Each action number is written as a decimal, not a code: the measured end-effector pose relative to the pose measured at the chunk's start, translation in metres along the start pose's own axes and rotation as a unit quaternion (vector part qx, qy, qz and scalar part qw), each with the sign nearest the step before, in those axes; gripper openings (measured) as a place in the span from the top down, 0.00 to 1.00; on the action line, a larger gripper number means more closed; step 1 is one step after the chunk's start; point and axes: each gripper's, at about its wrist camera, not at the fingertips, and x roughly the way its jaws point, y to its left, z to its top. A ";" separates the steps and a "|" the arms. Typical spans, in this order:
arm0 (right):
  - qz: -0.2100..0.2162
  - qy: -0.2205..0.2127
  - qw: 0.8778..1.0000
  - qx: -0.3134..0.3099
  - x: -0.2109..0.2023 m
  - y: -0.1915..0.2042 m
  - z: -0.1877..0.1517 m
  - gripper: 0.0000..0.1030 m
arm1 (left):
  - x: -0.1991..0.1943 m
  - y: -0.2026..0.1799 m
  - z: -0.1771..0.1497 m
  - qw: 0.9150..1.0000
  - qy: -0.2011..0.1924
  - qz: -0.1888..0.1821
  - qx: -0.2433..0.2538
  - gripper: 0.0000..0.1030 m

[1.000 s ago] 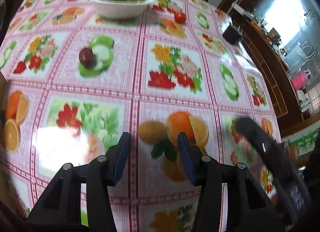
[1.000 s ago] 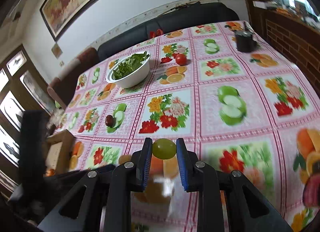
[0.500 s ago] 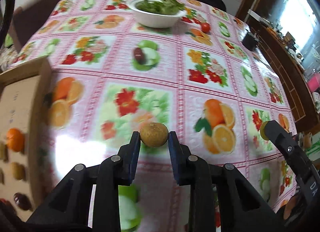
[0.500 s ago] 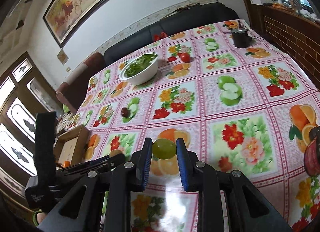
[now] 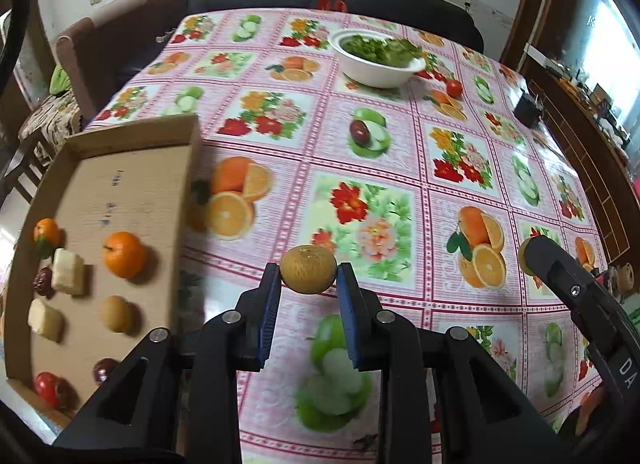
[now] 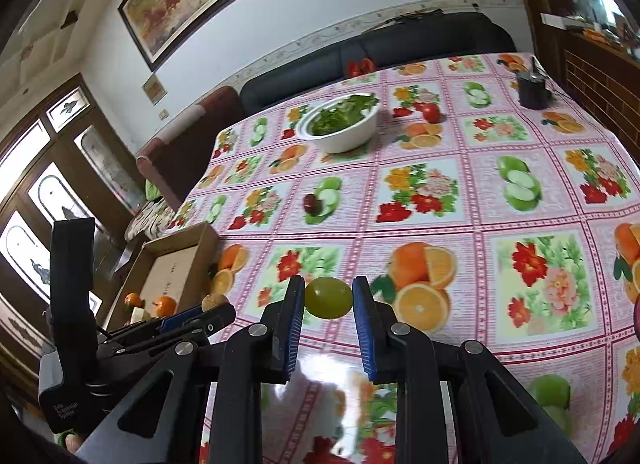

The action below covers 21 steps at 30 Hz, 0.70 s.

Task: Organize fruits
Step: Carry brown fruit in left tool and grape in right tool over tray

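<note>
Bright daylight from windows (image 6: 44,200); white glare on glossy tablecloth (image 6: 320,388); strong fisheye curvature; slight blur toward edges

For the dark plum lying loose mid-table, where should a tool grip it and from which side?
Grip the dark plum across its widest middle, coming down from above. It is small, rounded and lies alone on the flat tablecloth, well apart from the white bowl and the tomato, so both sides look free.

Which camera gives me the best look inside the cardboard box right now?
The left wrist view: it looks down into the cardboard box, showing the fruits on its floor, including an orange. The right wrist view catches the box only at a low angle, with the left gripper hiding most of its contents.
</note>
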 end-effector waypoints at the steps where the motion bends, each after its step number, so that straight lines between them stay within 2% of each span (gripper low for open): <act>1: 0.002 0.000 1.000 -0.003 0.000 0.004 0.000 0.76 | -0.002 0.003 0.000 1.000 -0.003 0.002 -0.002 0.75; 21: 0.028 0.015 0.998 -0.053 0.016 0.066 -0.002 0.76 | -0.022 0.062 -0.006 0.998 -0.027 0.038 -0.041 0.75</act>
